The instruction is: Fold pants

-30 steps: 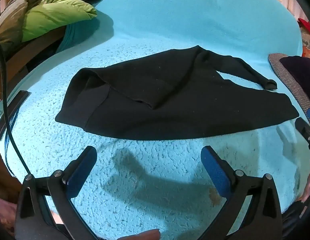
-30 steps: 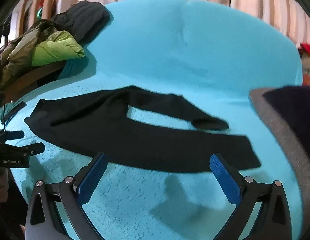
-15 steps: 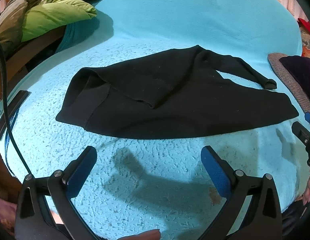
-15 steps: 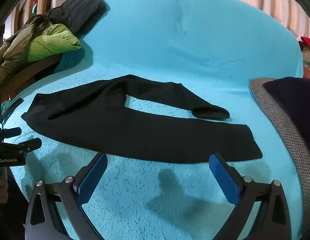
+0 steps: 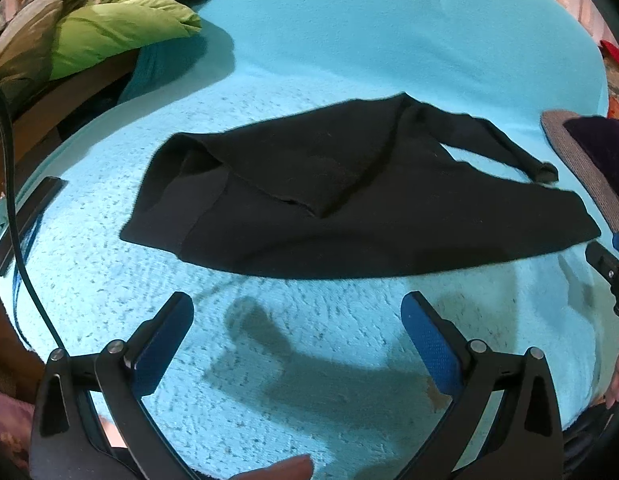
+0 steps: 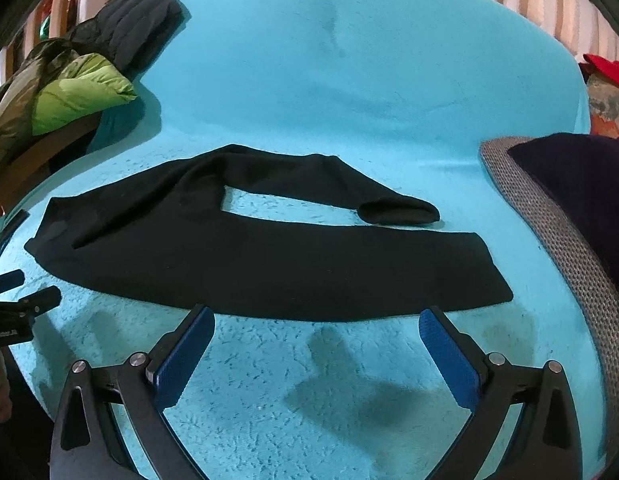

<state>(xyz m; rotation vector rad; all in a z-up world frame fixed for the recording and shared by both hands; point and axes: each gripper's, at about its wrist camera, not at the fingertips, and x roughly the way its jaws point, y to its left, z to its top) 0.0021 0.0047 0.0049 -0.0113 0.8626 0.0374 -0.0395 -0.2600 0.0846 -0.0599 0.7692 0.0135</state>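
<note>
Black pants (image 5: 349, 208) lie spread on a turquoise fleece blanket (image 5: 309, 360), waistband at the left, legs running right. In the right wrist view the same pants (image 6: 269, 264) show a near leg lying flat and a thinner far leg (image 6: 309, 184) ending in a cuff (image 6: 397, 212). My left gripper (image 5: 297, 320) hovers open just short of the pants' near edge, nothing between its blue pads. My right gripper (image 6: 317, 332) is open too, its fingertips at the near leg's lower edge. The other gripper's tip (image 5: 609, 272) shows at the right edge of the left wrist view.
A green and olive jacket (image 6: 69, 96) and a dark puffer jacket (image 6: 133, 28) are piled at the back left. A grey-edged cushion with dark cloth (image 6: 569, 208) sits at the right. A black cable (image 5: 13, 208) and a dark strip (image 5: 25, 224) lie at the left edge.
My right gripper has moved closer to the pants, so its fingertips now reach the near leg's edge. The left gripper has hardly moved. The pants lie as before.
</note>
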